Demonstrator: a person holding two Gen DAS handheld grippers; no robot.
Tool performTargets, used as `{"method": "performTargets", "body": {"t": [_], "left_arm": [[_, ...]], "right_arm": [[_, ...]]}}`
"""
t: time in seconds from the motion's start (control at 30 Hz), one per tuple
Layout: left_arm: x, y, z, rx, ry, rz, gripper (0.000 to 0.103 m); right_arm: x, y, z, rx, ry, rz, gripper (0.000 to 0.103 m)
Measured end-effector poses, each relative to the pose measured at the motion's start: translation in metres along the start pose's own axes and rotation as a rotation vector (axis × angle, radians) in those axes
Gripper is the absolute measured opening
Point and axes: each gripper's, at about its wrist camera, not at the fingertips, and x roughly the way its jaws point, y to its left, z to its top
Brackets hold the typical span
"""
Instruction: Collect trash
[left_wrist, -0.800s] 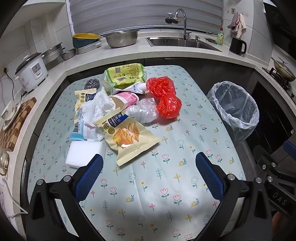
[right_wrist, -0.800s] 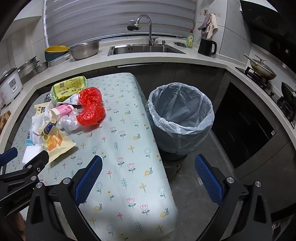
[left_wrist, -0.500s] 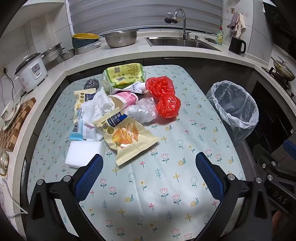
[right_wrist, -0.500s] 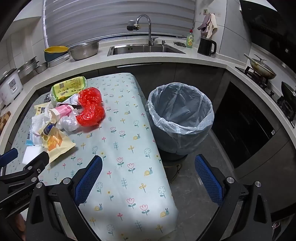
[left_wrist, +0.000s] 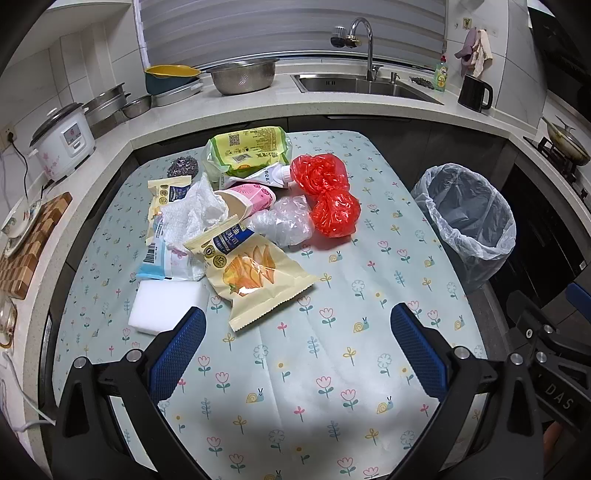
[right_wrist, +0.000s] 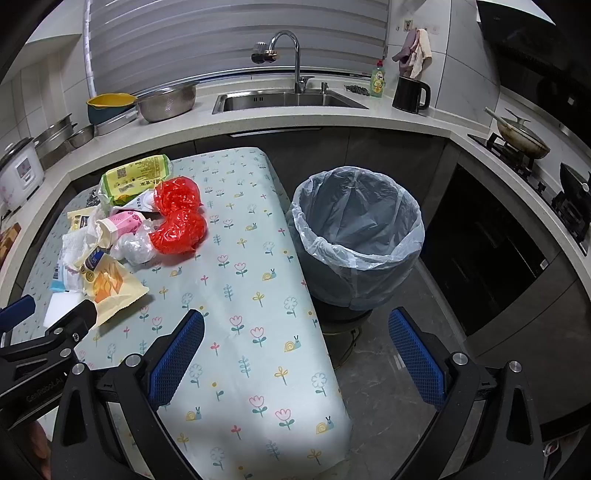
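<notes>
A heap of trash lies on the flowered tablecloth (left_wrist: 332, 369): a yellow chip bag (left_wrist: 255, 277), a red plastic bag (left_wrist: 328, 195), a clear plastic bag (left_wrist: 284, 225), a pink cup (left_wrist: 247, 201), white tissue (left_wrist: 192, 218), a green packet (left_wrist: 247, 149) and a white block (left_wrist: 166, 306). A bin with a clear liner (left_wrist: 469, 210) stands on the floor right of the table; it fills the middle of the right wrist view (right_wrist: 354, 236). My left gripper (left_wrist: 295, 347) is open and empty, in front of the heap. My right gripper (right_wrist: 295, 350) is open and empty over the table's right edge.
A countertop wraps around the back with a sink (left_wrist: 362, 83), a steel colander (left_wrist: 243, 75), a rice cooker (left_wrist: 62, 142) and a black kettle (left_wrist: 474, 92). A stove with a pan (right_wrist: 521, 136) is at the right. A wooden board (left_wrist: 29, 251) lies at the left.
Both views have shifted very slightly. Nothing has been taken hold of and the trash has not moved.
</notes>
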Motion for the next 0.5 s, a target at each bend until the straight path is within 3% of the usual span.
{"method": "performTargets", "body": {"t": [0.5], "left_arm": [[-0.0003, -0.0011, -0.0004, 0.0, 0.0, -0.001, 0.096]], "right_arm": [[-0.0002, -0.0018, 0.0019, 0.001, -0.006, -0.002, 0.096]]}}
